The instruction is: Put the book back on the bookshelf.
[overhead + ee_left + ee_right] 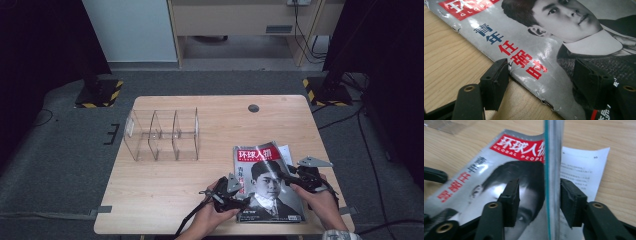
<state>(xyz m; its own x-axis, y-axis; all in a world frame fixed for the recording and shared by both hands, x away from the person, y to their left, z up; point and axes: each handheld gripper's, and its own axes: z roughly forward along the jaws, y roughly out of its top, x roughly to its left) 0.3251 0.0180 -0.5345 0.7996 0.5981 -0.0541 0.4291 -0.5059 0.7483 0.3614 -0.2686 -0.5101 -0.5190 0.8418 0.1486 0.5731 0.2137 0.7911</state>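
Magazine: lies flat on the wooden table, front-right part, near the person's edge. Cover up, w/ red title block at top, b/w portrait below, red and blue characters down its left side. Spine edge is worn, w/ small tears (left gripper view).

Loose sheet: white printed page, sticks out from under the magazine on its right side.

Left gripper: held at the magazine's lower-left edge. Jaws apart, one pad over bare table just beside the spine, the other over the cover. Pads astride the edge, not pinching it; nothing held.

Right gripper: at the magazine's right edge, approx mid-height. Jaws part open, one on each side of the cover's right edge, which is lifted and stands on end betw. them (right gripper view). The right-hand pad is just beside that edge, the left-hand pad stands clear of it. Cannot tell if either pad touches; no firm pinch seen.

Clear plastic organizer: three compartments, stands on the table's rear-left part, well apart from the magazine.

Round hole: in the tabletop, near the far edge.
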